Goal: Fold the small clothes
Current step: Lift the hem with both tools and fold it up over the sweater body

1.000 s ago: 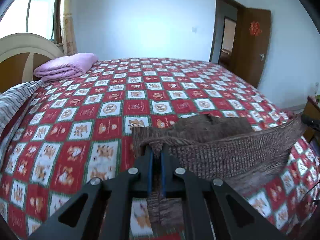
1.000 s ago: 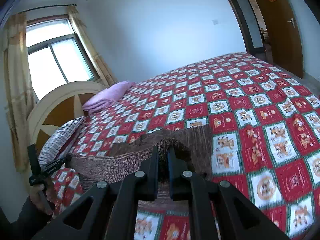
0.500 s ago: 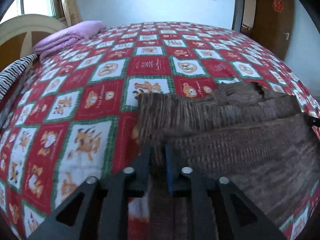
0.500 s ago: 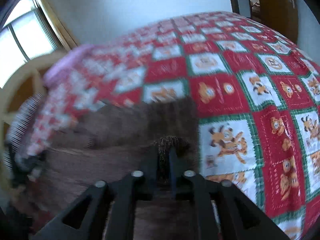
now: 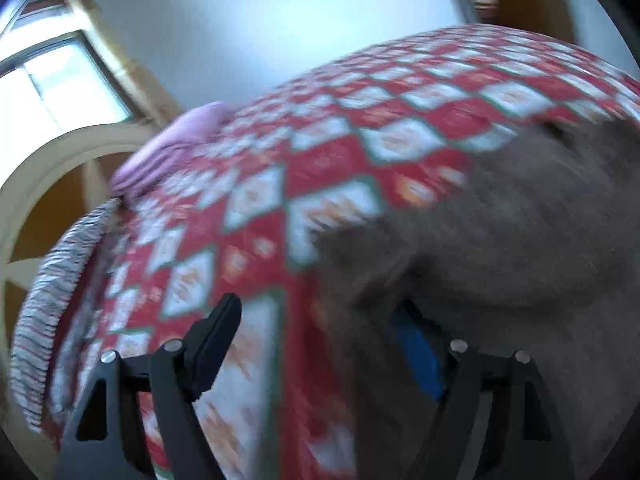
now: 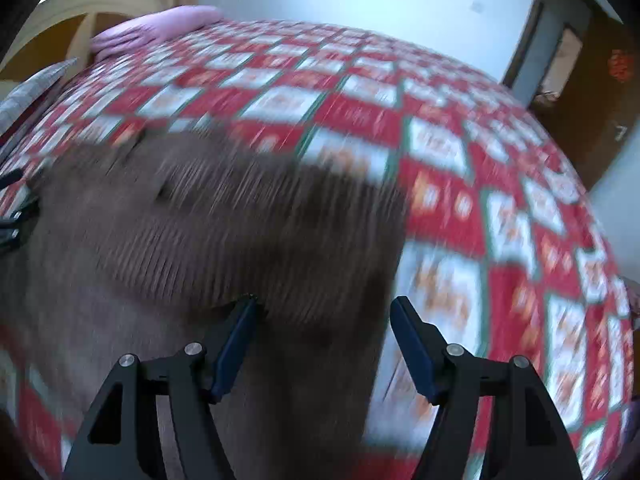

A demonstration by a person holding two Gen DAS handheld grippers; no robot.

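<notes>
Both wrist views are smeared with motion blur, so the cartoon prints on the red, white and green checked bedspread (image 6: 460,200) cannot be made out, and the edges of the brown knitted garment (image 6: 224,232) are soft and hard to trace. In the left wrist view the garment (image 5: 520,240) fills the right side and runs off the right and bottom edges; its folds cover the tip of the left gripper's right finger, leaving only part of a blue pad (image 5: 416,348) showing. The left gripper (image 5: 320,320) stands wide apart, its jaws having just been opening; the garment's left edge lies between the fingers, but the left finger is clear of the cloth, over bare bedspread, and nothing is pinched. The right gripper (image 6: 324,320) is also spread wide, its jaws having just been opening; the garment's right edge lies between its blue pads (image 6: 236,340), the left pad at the cloth and the right pad over the bedspread, with no grip on it. Whether either pad truly touches the knit is unclear in the blur. Both grippers point downward at the bed. The garment lies spread on the near part of the bedspread. At the far side a folded pink blanket (image 6: 160,28) and a striped pillow (image 5: 60,280) sit by the curved headboard (image 5: 48,172). A dark tool at the left edge of the right wrist view is cut off.
</notes>
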